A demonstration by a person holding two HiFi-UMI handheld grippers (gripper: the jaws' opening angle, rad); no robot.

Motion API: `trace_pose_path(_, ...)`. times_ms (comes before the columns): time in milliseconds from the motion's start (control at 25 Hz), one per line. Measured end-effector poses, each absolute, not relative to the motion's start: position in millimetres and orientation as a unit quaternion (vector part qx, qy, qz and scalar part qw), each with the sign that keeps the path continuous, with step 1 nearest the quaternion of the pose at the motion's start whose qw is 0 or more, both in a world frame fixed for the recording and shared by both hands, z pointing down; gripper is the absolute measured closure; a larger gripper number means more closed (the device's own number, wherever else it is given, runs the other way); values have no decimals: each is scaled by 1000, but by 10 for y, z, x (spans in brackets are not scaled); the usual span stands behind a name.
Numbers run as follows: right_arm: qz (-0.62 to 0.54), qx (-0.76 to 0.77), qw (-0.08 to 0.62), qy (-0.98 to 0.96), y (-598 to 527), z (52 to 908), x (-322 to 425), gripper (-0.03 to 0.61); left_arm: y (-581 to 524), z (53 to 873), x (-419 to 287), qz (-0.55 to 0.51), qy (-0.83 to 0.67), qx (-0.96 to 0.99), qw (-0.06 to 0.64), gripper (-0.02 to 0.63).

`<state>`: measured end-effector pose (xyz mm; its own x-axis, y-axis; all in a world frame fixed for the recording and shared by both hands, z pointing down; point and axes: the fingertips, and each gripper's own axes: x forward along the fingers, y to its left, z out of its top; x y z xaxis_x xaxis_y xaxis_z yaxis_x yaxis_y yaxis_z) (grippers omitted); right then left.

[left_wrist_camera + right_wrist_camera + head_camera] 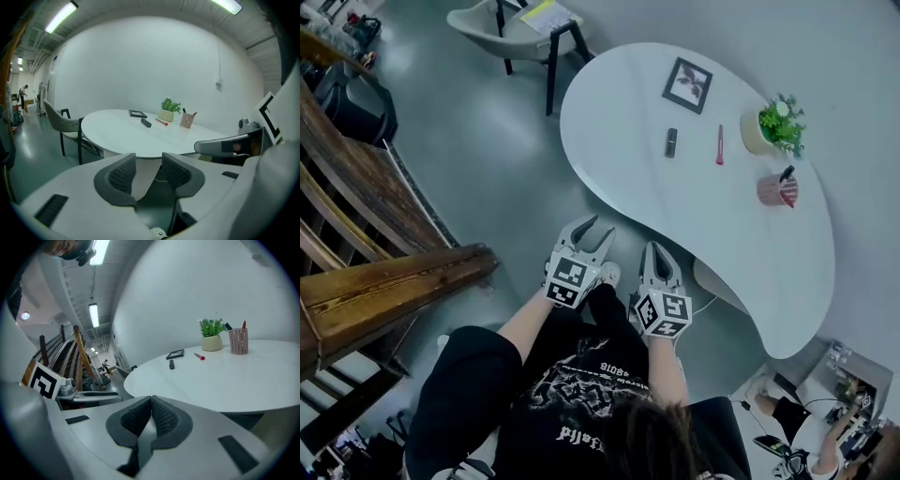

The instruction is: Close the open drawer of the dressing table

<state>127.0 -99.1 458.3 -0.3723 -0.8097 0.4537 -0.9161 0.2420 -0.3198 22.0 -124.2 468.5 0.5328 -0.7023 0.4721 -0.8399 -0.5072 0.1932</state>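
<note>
- The left gripper [149,163] has its jaws partly apart with nothing between them; the right gripper [151,403] has its jaws pressed together, empty.
- Both hover near the edge of the white counter [628,159], touching nothing.
- The drawer [714,277] (probably the pale curved shape jutting out below that edge) sits near the right gripper.
- The step looks like the approach; the next move calls for reaching the drawer front and pushing.

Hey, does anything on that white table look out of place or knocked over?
Nothing is spilled or knocked over. The picture frame lies flat on the table instead of standing, and the red pen lies loose outside the pen cup, which stands upright.
</note>
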Motion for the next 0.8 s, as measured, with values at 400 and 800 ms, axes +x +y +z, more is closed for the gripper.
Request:
trace_pose_path(400, 232, 553, 79, -796, -1043, 4136, 1474, 552, -1121, 4161, 441, 136, -468, 856, 172, 437)
trace_pose_path(800, 200, 557, 70, -803, -983, 3842, 1669, 552, -1001, 3882, 605, 120, -472, 861, 144, 437)
